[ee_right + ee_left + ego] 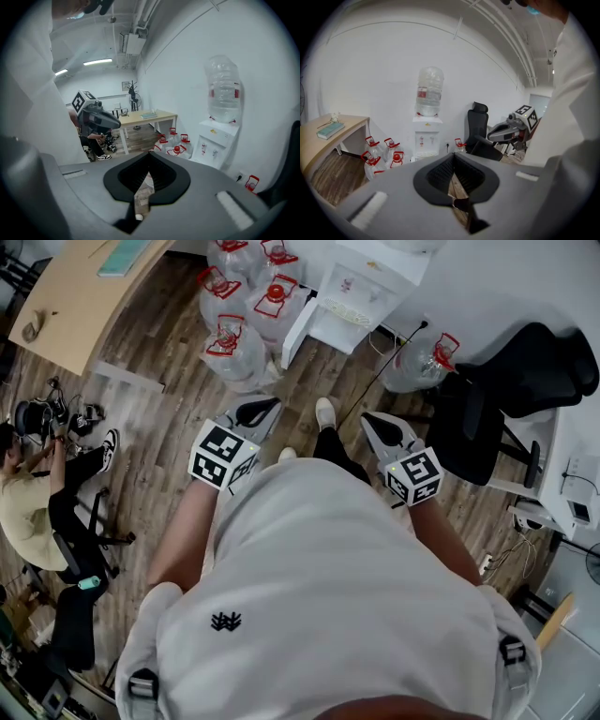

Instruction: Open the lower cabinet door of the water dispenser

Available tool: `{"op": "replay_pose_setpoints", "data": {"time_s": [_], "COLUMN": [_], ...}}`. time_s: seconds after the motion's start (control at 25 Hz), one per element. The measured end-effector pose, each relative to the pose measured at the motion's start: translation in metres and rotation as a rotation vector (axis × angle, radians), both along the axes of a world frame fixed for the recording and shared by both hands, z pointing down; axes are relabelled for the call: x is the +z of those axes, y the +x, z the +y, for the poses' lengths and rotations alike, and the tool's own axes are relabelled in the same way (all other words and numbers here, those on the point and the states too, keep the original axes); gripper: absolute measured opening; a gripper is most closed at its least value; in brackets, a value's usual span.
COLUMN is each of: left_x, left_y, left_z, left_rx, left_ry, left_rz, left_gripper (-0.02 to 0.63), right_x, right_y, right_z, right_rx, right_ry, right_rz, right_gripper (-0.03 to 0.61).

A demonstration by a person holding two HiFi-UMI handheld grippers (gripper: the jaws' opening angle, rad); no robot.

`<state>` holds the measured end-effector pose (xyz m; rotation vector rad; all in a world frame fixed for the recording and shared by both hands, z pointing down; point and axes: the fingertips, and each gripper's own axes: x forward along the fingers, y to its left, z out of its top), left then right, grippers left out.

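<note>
The white water dispenser [361, 282] stands against the far wall with a clear bottle [430, 91] on top. It also shows as the dispenser [426, 136] in the left gripper view and the dispenser [213, 140] in the right gripper view. Its lower front is cut off by the gripper bodies in both gripper views. My left gripper [258, 412] and right gripper [380, 423] are held side by side in front of my body, well short of the dispenser, pointing toward it. The left gripper [453, 155] and right gripper [150, 153] are both shut with nothing between the pads.
Several red-capped water jugs [234, 343] sit on the wood floor left of the dispenser, and one more jug [422, 362] to its right. A black office chair [506, 399] stands at the right. A wooden desk [80, 292] and a seated person [37, 493] are at the left.
</note>
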<state>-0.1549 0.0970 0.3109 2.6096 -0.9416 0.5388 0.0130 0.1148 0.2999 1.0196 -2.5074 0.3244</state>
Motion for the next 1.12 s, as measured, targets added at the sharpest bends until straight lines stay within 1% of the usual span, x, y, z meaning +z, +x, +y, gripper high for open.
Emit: {"op": "replay_pose_setpoints", "data": {"time_s": [0.08,0.24,0.48,0.84,1.04,1.12], "left_x": [-0.003,-0.009,0.001,0.001,-0.015,-0.014], "left_y": [-0.001,-0.011,-0.014,0.009,0.032,0.037], "left_z": [0.000,-0.004,0.003,-0.001,-0.007,-0.005], "left_rx": [0.002,-0.024,-0.011,0.030,0.040,0.061], "left_ry": [0.008,0.019,-0.006,-0.011,0.004,0.008], "left_rz": [-0.002,0.006,-0.007,-0.004,0.039,0.036], "left_gripper": [0.057,0.057,0.057,0.057,0.057,0.057], "right_x": [-0.001,-0.005,-0.005,-0.005,-0.007,-0.006], "right_y": [0.001,0.000,0.002,0.008,0.013,0.010], "right_z": [0.002,0.004,0.016,0.010,0.005,0.005], "right_rx": [0.003,0.014,0.026,0.036,0.034,0.033], "right_ry": [0.002,0.004,-0.004,0.003,0.001,-0.003], "right_rz": [0.005,0.000,-0.007,-0.014,-0.025,-0.033], "right_gripper": [0.002,0.002,0.002,0.002,0.002,0.002]}}
